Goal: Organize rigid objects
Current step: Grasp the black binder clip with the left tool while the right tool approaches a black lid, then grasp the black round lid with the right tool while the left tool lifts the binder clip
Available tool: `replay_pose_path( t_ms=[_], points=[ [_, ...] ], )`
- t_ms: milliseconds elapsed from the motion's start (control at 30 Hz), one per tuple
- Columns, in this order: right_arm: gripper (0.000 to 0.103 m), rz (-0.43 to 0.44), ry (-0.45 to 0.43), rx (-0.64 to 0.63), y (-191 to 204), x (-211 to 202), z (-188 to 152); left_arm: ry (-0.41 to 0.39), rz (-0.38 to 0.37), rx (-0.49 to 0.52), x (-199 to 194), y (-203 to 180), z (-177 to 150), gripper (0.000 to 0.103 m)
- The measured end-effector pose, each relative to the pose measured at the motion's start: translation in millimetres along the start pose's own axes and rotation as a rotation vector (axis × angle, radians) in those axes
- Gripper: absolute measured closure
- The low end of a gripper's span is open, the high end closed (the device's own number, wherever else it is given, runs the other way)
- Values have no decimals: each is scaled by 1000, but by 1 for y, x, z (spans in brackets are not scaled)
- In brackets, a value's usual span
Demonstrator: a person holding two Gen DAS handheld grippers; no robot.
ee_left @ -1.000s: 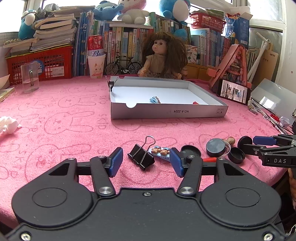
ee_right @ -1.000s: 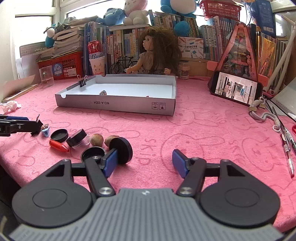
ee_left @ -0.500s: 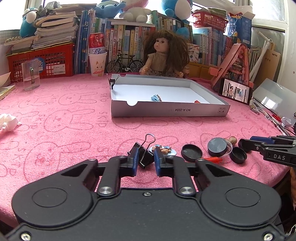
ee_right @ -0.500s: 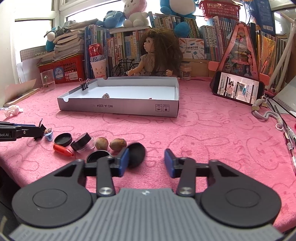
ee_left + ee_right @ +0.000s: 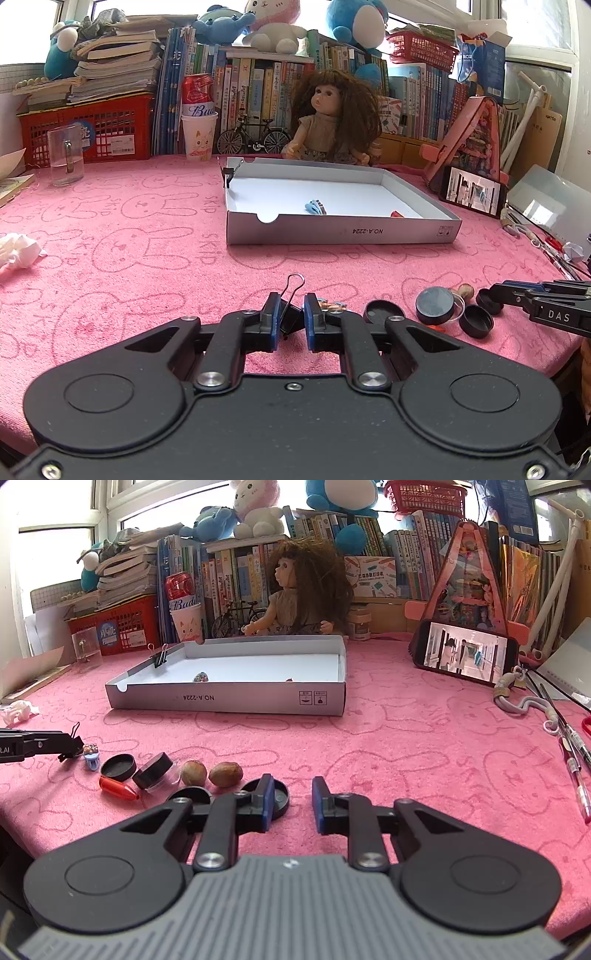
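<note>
My left gripper is shut on a black binder clip lying on the pink cloth; its wire handle sticks up past the pads. In the right wrist view the same clip shows at that gripper's tip. My right gripper hovers low over the cloth and its jaws are closing. A black lid lies against its left finger; only cloth shows between the pads. Nearby lie two nuts, a small jar, a red cone and a blue toy. Behind stands a white box.
The box holds a blue piece, with another clip on its wall. A doll sits behind it. A phone on a stand and pens are at the right, a glass and tissue at the left.
The left jaws closed from wide open onto the binder clip. The right jaws narrowed a good deal beside the black lid. Both hands stayed where they were.
</note>
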State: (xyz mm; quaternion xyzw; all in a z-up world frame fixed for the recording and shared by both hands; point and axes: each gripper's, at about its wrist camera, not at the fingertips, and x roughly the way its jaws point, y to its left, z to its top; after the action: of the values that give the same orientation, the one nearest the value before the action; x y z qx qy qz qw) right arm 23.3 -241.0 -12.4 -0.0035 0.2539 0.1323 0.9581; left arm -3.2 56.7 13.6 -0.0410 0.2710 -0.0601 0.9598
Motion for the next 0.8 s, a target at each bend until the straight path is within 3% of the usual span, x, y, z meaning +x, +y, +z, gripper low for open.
replay_pose_path(
  t_ms=[533,600,633,667,800],
  points=[
    [75,3,-2,16,-1,-1,0,-16,10,37,-1,-6,-2,86],
    [71,8,3,17,-1,0,0,-32,29,46,-2,-6,-3,74],
    [70,10,4,18,-1,0,0,-39,40,55,-2,-7,-3,60],
    [70,12,4,16,-1,0,0,-38,45,69,-1,-7,-3,53],
    [62,17,6,1,0,0,-1,14,44,134,11,-6,-7,53]
  ],
)
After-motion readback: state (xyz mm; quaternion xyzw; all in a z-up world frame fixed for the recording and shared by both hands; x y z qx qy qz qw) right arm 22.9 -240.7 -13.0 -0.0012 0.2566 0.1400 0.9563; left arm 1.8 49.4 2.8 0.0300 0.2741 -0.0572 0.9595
